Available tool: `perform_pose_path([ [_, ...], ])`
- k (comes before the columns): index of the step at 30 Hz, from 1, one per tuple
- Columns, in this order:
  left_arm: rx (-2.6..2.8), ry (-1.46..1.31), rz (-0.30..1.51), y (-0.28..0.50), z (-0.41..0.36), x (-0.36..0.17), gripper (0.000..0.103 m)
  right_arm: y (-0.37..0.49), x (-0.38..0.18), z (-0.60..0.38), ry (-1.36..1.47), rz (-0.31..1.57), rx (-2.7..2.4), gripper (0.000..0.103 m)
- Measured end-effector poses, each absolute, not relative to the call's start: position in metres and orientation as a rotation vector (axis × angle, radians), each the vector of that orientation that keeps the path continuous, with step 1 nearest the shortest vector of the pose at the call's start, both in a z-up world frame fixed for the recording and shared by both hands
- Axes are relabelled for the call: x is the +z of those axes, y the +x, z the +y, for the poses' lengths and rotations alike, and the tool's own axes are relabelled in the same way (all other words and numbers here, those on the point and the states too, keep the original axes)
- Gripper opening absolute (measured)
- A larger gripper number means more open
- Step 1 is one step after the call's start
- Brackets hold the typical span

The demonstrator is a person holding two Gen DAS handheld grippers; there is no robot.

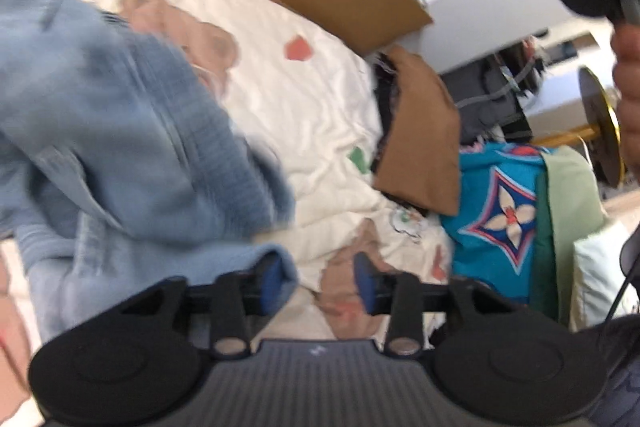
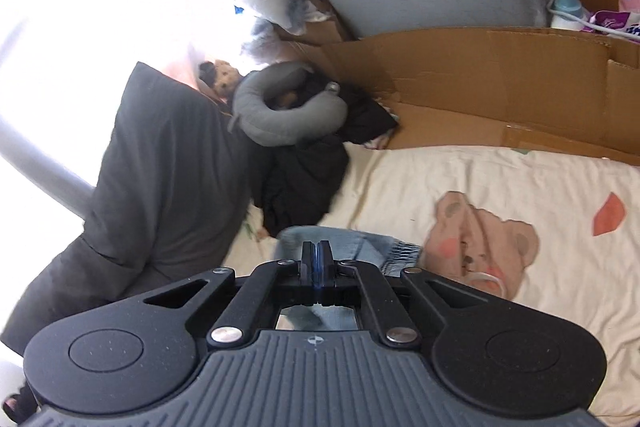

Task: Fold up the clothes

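**Blue Top on the Bed**

We see our left gripper (image 1: pixel 316 281) with its jaws apart and nothing between them. The blue top (image 1: pixel 120 131) lies bunched on the cream bedsheet (image 1: pixel 320 99), touching the left finger. Our right gripper (image 2: pixel 316 259) is squeezed tight; the picture is blurry, but it may pinch the top's edge.

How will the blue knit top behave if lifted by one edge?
Probably floppy: the blue top lies bunched in soft folds on the bedsheet, so it should drape and sag rather than hold shape. Likely light for its size, as the fabric looks thin. The ribbed knit seems unlikely to slip, though the picture is blurred.
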State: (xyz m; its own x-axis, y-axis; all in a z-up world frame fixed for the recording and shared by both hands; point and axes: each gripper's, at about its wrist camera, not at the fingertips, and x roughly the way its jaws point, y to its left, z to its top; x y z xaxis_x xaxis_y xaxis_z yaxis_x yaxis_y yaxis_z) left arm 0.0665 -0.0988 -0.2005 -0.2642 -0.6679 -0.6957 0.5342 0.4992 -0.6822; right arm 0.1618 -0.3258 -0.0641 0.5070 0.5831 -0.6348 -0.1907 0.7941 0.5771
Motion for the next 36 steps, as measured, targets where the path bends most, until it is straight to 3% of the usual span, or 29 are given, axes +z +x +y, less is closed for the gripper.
perform_pose_path([
  [3,-1.127,-0.156,1.423,0.074,-0.078,-0.196,0.064,0.163,-0.07,-0.327,0.426,0.978,0.473,0.0],
  [9,-1.09,-0.158,1.394,0.092,-0.067,-0.184,0.07,0.155,-0.094,-0.326,0.353,1.052,0.467,0.001],
  [17,-0.96,-0.204,1.476,0.1,-0.09,-0.216,0.072,0.148,-0.104,-0.331,0.309,1.089,0.449,0.004],
  [20,-0.919,-0.21,1.515,0.099,-0.106,-0.231,0.071,0.149,-0.102,-0.337,0.316,1.085,0.436,0.015],
  [22,-0.895,-0.21,1.537,0.098,-0.117,-0.24,0.071,0.149,-0.102,-0.341,0.315,1.085,0.428,0.027],
  [27,-0.795,-0.133,1.58,0.097,-0.139,-0.261,0.076,0.151,-0.109,-0.349,0.335,1.104,0.391,0.032],
  [29,-0.746,-0.112,1.596,0.097,-0.143,-0.271,0.078,0.152,-0.113,-0.349,0.329,1.115,0.381,0.039],
  [32,-0.705,-0.127,1.617,0.094,-0.144,-0.283,0.086,0.152,-0.121,-0.351,0.321,1.144,0.361,0.041],
  [36,-0.675,-0.108,1.627,0.09,-0.148,-0.297,0.086,0.153,-0.13,-0.356,0.332,1.192,0.319,0.046],
])
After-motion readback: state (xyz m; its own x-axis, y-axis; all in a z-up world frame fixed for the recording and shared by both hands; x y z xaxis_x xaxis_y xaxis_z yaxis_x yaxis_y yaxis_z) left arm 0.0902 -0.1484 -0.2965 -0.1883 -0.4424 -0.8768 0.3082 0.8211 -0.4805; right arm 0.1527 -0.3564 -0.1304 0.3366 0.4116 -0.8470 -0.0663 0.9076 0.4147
